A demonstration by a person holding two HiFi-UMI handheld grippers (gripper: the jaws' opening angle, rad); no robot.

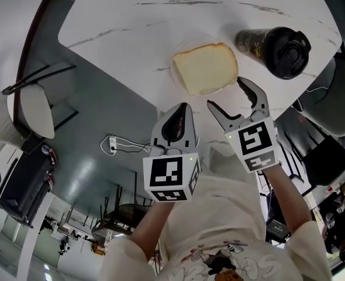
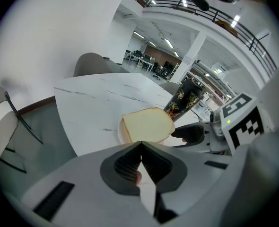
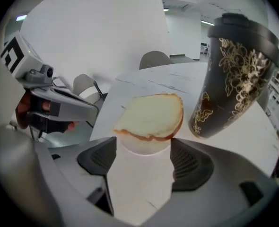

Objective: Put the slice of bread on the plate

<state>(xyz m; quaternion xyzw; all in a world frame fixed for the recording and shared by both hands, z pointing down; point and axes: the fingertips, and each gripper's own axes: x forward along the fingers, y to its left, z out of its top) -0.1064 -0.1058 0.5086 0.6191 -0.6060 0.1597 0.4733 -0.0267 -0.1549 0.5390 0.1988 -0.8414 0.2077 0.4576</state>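
Observation:
A pale slice of bread [image 1: 206, 69] lies flat on a small white plate [image 1: 174, 75] on the white marble table [image 1: 126, 34]. My right gripper [image 1: 226, 92] stands open just short of the plate's near edge, with nothing between its fingers. In the right gripper view the bread [image 3: 151, 116] and the plate [image 3: 144, 148] sit straight ahead, beyond the wide-apart jaws. My left gripper [image 1: 183, 109] is shut and empty, to the left of the right one, off the table's near edge. From the left gripper view the bread [image 2: 148, 125] is ahead, past the gripper's closed tips [image 2: 140, 145].
A black tumbler with a gold pattern [image 1: 275, 48] stands right of the plate, close to the bread. The table's rounded edge [image 1: 108, 66] runs just behind both grippers. Grey chairs [image 1: 26, 113] stand around the table, and a cable with a plug [image 1: 117, 145] lies on the floor.

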